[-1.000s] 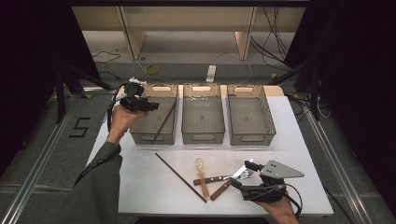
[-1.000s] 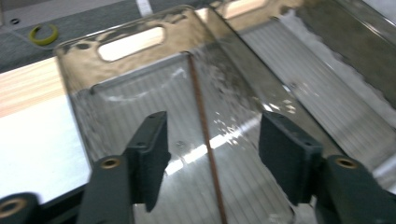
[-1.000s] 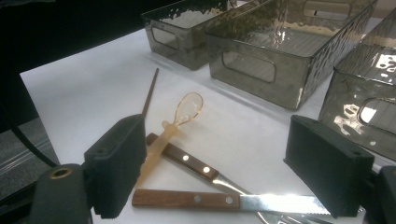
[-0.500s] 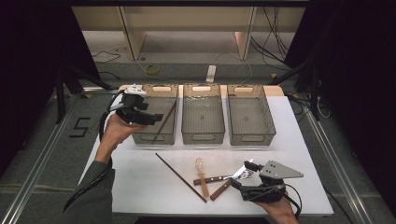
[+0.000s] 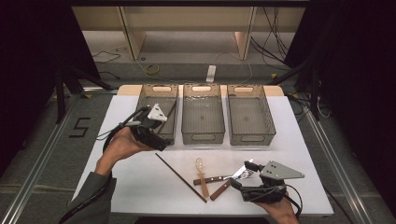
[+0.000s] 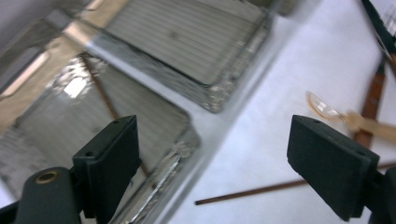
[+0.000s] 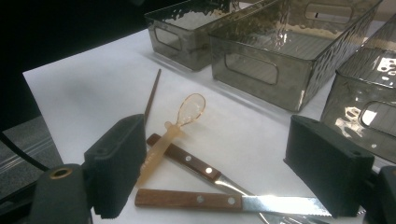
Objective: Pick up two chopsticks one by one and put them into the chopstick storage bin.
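Observation:
My left gripper [image 5: 159,140] [image 6: 219,163] hovers over the near left corner of the left bin [image 5: 145,108] [image 6: 187,140]. Its jaws have just been opening and stand wide with nothing between them. A brown chopstick [image 5: 172,110] [image 6: 105,95] leans inside that bin. A second chopstick [image 5: 181,178] [image 6: 280,186] [image 7: 152,93] lies on the white table. My right gripper [image 5: 240,177] [image 7: 219,172] rests open near the table's front edge, over a translucent spoon [image 5: 201,171] [image 7: 180,119] and two wooden-handled knives [image 5: 212,179] [image 7: 191,199].
The middle bin [image 5: 202,135] and the right bin [image 5: 247,136] stand beside the left one at the back of the table [image 5: 116,177]. A fork head [image 5: 243,172] lies by the right gripper. A cable trails from the left gripper.
The left hand has drawn its gripper back from above the left bin toward the near side and slightly right. The right gripper has kept still.

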Demonstrator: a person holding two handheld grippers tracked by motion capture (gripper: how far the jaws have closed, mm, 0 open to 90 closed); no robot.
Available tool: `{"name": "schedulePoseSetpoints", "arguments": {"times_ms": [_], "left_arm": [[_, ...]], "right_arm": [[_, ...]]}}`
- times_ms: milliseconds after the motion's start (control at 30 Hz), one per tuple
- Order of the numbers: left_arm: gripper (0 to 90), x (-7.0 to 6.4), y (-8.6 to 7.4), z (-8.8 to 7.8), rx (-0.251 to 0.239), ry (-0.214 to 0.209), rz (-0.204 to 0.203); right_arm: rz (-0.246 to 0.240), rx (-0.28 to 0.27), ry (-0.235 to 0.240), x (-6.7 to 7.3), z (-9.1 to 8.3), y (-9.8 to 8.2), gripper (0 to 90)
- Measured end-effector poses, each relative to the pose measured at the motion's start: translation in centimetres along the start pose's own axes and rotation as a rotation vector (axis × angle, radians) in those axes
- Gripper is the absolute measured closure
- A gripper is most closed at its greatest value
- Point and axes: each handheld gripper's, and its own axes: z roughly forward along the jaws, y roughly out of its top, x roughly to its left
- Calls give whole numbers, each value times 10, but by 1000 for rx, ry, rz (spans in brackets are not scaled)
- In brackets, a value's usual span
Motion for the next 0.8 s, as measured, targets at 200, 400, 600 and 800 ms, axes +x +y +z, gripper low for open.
{"name": "schedulePoseSetpoints", "arguments": {"times_ms": [200,400,600,800], "left_arm": [[167,-22,1,14,71,-92,106],[165,-38,-1,28,141,-134,176],[164,-49,-2,38,177,-157,217],[166,-55,-5,47,250,-149,279]], "right_arm": [[3,0,-4,-1,0,0,211],[0,1,-5,-1,0,0,211],[1,-3,-4,-1,-1,0,211],[-1,-2,-4,0,-1,0,211]]}}
